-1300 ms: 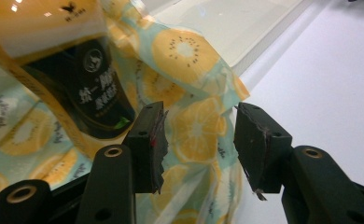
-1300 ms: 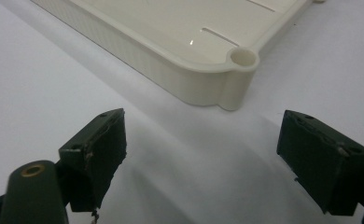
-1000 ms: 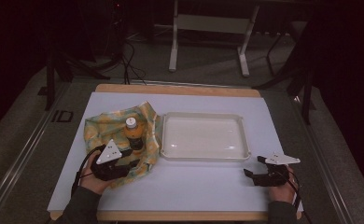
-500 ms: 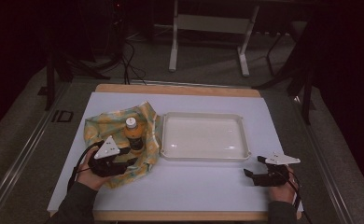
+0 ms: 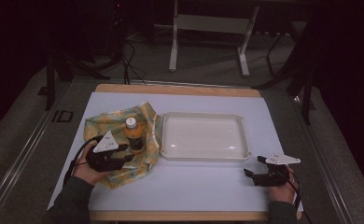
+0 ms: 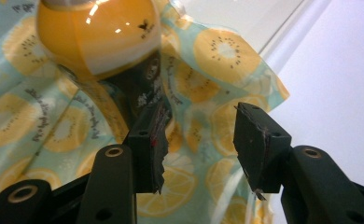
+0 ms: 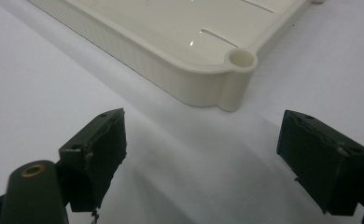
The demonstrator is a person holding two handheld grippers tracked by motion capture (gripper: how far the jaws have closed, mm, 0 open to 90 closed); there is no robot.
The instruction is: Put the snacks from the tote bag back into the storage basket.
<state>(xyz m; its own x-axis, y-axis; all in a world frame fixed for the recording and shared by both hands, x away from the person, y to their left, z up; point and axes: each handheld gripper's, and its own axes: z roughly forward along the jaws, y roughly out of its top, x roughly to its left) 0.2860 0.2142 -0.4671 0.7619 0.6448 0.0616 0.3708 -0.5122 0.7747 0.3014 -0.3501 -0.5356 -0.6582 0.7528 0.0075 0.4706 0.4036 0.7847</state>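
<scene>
At nine o'clock on the desk (image 5: 208,186), the left claw (image 6: 199,144) rests released on a kiwi-print cloth (image 5: 101,123), just beside an orange bottle (image 5: 133,135). A white tray (image 5: 203,154) sits centre. At four o'clock, the right claw (image 7: 203,158) gapes wide, grasping nothing.

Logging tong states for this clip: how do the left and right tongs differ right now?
The left tongs hover over the fruit-print cloth, near the orange bottle; the right tongs sit over bare table, short of the white tray corner. The left pair's gap is moderate; the right pair's is wider. Both are open and hold nothing.
</scene>
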